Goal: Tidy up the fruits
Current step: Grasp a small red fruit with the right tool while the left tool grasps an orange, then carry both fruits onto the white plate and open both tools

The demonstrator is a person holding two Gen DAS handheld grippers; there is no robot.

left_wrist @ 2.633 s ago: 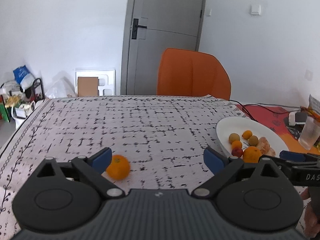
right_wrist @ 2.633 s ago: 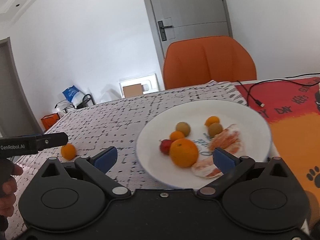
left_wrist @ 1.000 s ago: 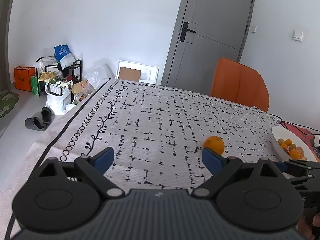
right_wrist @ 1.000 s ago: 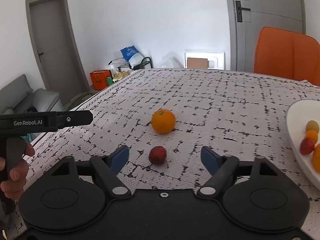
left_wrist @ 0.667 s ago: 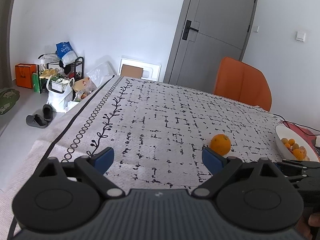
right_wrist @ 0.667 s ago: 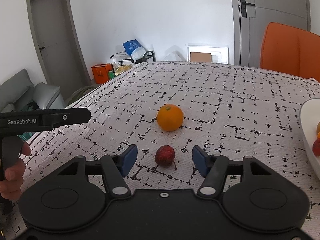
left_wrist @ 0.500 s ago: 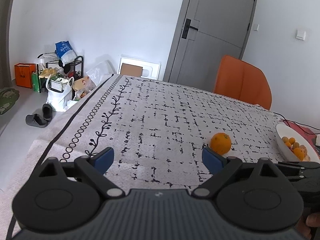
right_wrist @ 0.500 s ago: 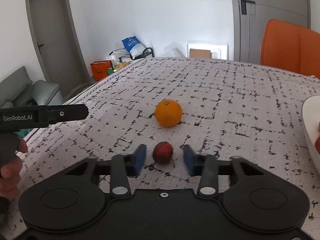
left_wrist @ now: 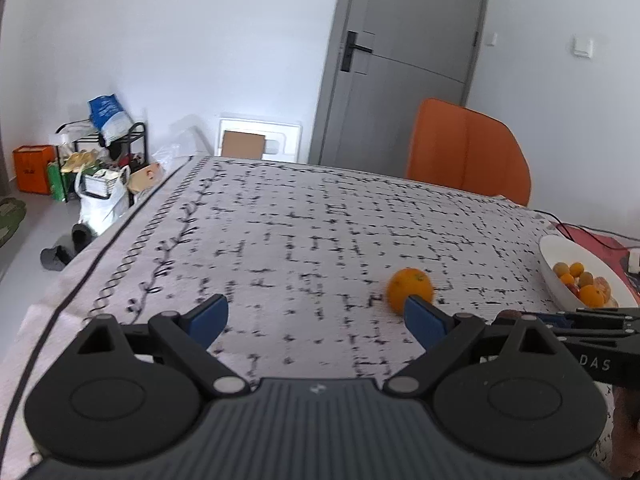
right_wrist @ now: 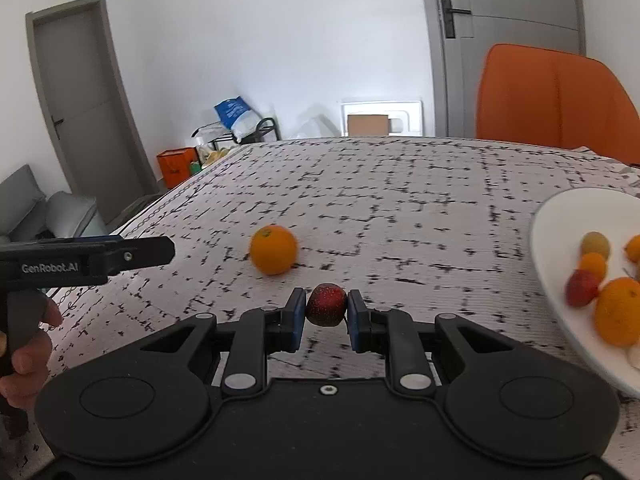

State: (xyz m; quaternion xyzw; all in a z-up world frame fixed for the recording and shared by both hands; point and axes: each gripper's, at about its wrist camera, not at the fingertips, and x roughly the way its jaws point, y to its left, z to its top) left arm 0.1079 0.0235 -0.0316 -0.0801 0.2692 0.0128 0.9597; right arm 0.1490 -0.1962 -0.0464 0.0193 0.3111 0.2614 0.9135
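Right gripper point(right_wrist: 323, 312): clamped on red fruit point(right_wrist: 326, 305), lower centre; white plate point(right_wrist: 560, 280) at right edge. Left gripper point(left_wrist: 316, 320): apart, idle.

Each claw is matte black plastic: two round discs, silver pivot screws and linkage arms ending in blue pads. The left claw point(left_wrist: 316, 316) has a ribbed grey centre; the right claw point(right_wrist: 323, 312) shows one central screw. White "GenRobot.AI" lettering marks the left one's side.
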